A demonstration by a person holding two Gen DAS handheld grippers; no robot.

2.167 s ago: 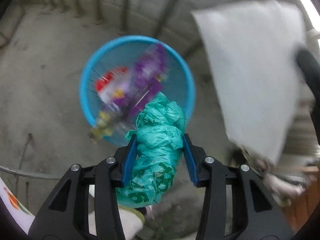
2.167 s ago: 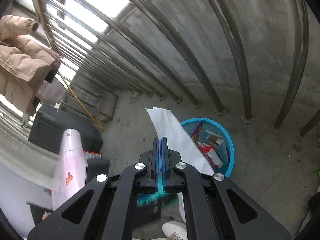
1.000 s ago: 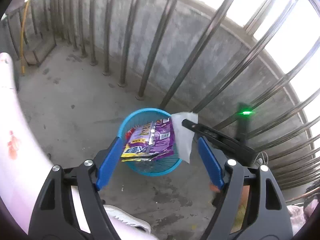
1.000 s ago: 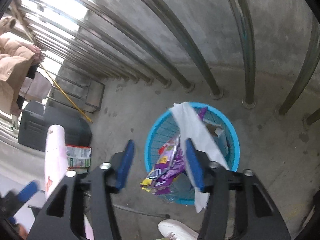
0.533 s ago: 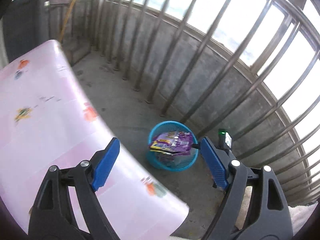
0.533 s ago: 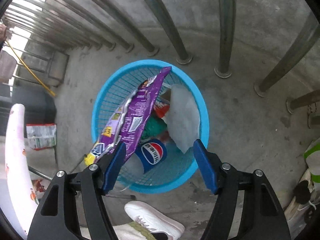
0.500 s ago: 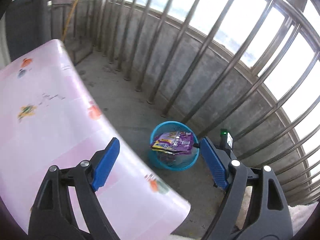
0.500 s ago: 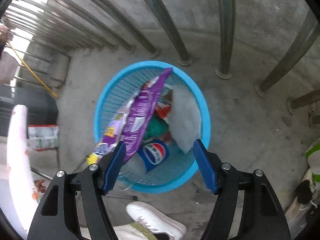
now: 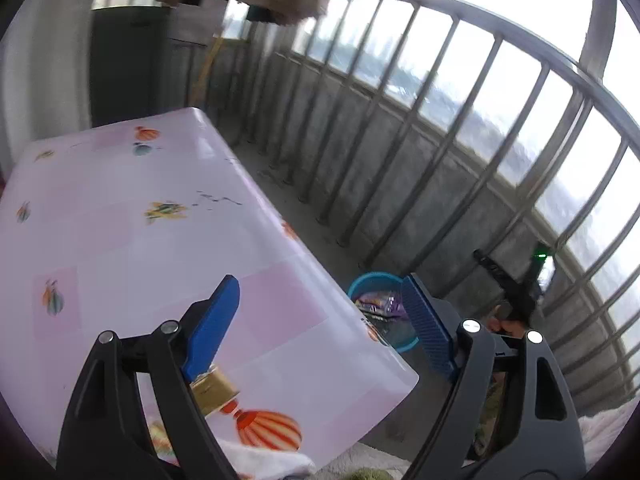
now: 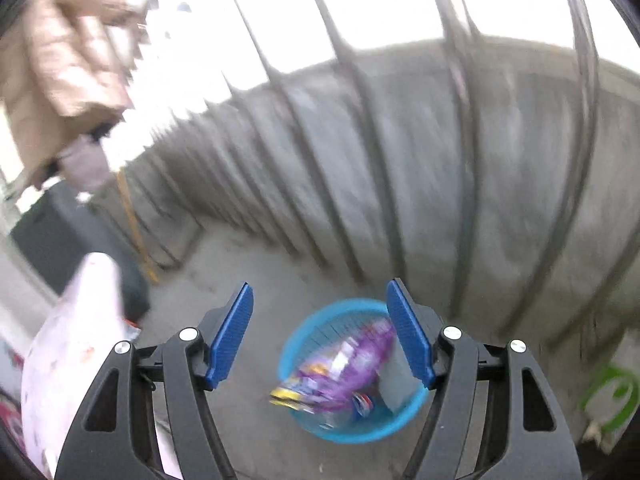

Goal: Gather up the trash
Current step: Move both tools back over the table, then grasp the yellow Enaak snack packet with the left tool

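Left wrist view: left gripper (image 9: 320, 320) released, blue pads spread wide, nothing between them. Below and to the left, a table under a pink cloth (image 9: 120, 232) printed with balloons and fish; on the open stretch of cloth, no wrappers or scraps to be seen. Near the bottom edge, by the left finger, a brass-coloured fitting (image 9: 212, 387) and a bit of white cloth (image 9: 264, 464); whether either counts as trash, impossible to say. Far right, past the table edge, one blue basket (image 9: 370, 282) on the concrete floor close to the metal railing (image 9: 400, 128), with a purple wrapper (image 9: 380, 304) lying across its mouth. Further right, part of the other gripper's dark frame with a green light. Right wrist view, badly blurred: right gripper (image 10: 320, 328) likewise released, pads well apart and empty, aimed down toward the same basket (image 10: 292, 356) on the floor. Inside it, one purple wrapper (image 10: 352, 364), a yellow-edged packet (image 10: 288, 394) poking over the near left rim, a pale sheet (image 10: 394, 384) at the right, a small red-white-blue label lower down. Count in sight: one basket, two grippers, roughly four pieces of trash inside, exact number uncertain through the blur. Judged progress: far along, basket loaded, both tongs free. Possibly left: a red-edged packet (image 10: 132, 326) on the floor, left, beside the table.
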